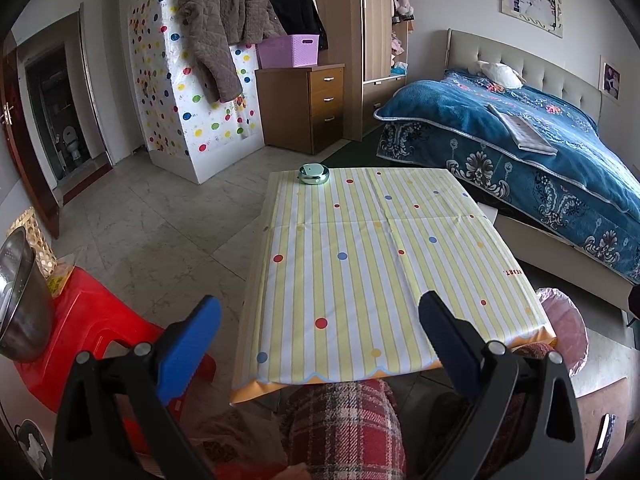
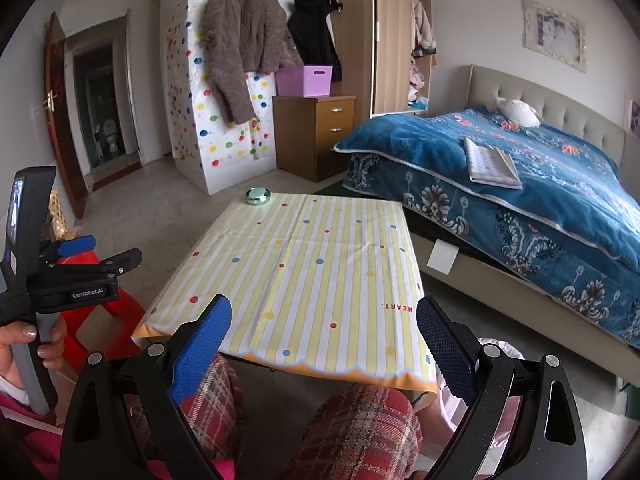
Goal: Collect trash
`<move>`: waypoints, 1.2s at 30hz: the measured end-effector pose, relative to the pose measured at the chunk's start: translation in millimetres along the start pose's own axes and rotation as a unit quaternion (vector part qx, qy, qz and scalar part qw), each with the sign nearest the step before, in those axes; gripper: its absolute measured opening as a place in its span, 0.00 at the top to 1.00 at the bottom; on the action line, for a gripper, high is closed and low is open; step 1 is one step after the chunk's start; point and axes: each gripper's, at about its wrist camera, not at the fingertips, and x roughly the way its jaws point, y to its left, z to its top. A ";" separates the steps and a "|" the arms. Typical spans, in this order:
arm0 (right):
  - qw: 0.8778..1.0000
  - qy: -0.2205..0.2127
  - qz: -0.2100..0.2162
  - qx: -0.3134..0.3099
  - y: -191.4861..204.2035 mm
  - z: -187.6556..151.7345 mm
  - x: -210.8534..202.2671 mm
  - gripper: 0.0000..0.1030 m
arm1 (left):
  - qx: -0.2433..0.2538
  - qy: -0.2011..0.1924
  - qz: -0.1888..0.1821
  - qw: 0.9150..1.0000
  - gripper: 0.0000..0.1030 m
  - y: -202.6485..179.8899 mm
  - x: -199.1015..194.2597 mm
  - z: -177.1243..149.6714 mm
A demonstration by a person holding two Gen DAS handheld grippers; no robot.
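Both jaws spread, empty; trash bag [image 1: 562, 320] beside right gripper [image 2: 324, 348].

Low table [image 1: 360, 264] in striped dotted cloth, round tin [image 1: 313, 173] at far corner

tin [image 1: 313, 173] on table's [image 1: 360, 264] far edge, bed [image 1: 540, 160] right

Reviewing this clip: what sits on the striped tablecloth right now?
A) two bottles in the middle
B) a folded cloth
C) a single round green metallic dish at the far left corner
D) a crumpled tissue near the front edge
C: only the round green dish stands on the tablecloth, at its far left corner.
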 end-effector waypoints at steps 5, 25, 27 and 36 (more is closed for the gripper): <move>1.000 0.001 -0.001 0.001 0.8 0.2 0.2 0.10 | -0.001 0.000 0.000 1.000 0.07 -0.8 0.4 -0.3; 1.000 0.003 -0.001 0.003 -6.8 -2.0 0.7 0.10 | -0.001 0.000 -0.001 1.000 0.07 -2.1 -0.7 -0.7; 1.000 0.003 -0.002 0.004 -6.5 -1.8 1.0 0.10 | -0.001 0.000 -0.001 1.000 0.07 -2.2 -0.7 -1.0; 1.000 0.003 -0.002 0.003 -6.5 -1.9 0.3 0.10 | -0.002 -0.001 -0.001 1.000 0.07 -3.1 -0.6 -1.4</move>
